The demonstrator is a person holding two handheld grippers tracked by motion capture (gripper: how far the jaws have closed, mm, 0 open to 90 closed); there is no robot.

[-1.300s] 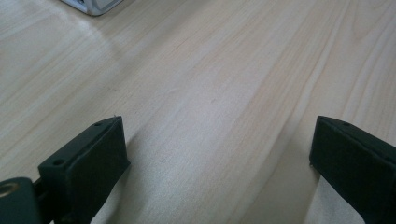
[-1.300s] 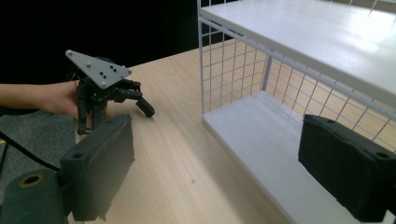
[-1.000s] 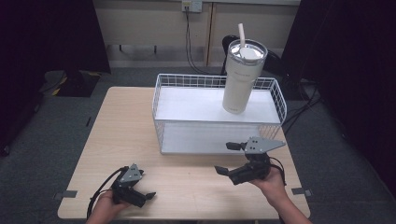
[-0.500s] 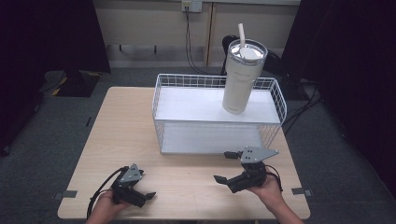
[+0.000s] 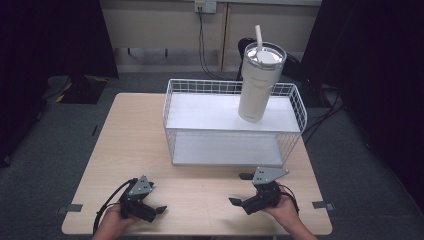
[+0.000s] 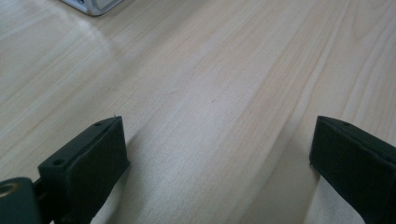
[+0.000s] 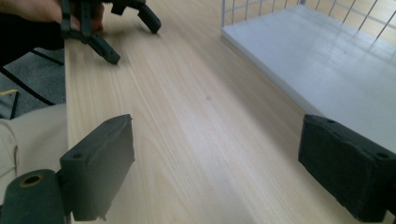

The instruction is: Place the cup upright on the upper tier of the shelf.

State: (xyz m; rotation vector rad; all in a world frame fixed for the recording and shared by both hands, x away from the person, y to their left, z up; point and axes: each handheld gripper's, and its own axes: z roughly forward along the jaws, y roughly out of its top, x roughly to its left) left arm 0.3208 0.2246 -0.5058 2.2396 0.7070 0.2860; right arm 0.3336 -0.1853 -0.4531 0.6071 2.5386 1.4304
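A white wire basket (image 5: 172, 125) stands on the far right half of the light wood table (image 5: 130, 145). In its back right part a cream tumbler (image 5: 256, 85) with a lid and straw stands upright. My left gripper (image 5: 156, 200) rests low at the table's near left edge, open, with bare wood between its jaws (image 6: 217, 135). My right gripper (image 5: 237, 189) is held near the front right, just short of the basket, open and holding nothing (image 7: 215, 135). In the right gripper view the basket's white floor (image 7: 327, 60) lies ahead to the right.
The left gripper (image 7: 107, 28) and the hand holding it show far off in the right gripper view. A corner of the basket (image 6: 93, 4) shows at the top of the left gripper view. Cables hang down the back wall (image 5: 200, 35). Grey carpet (image 5: 50, 130) surrounds the table.
My right gripper has drawn back from the basket's front toward the near edge and dropped lower. The left gripper, basket and tumbler have stayed put.
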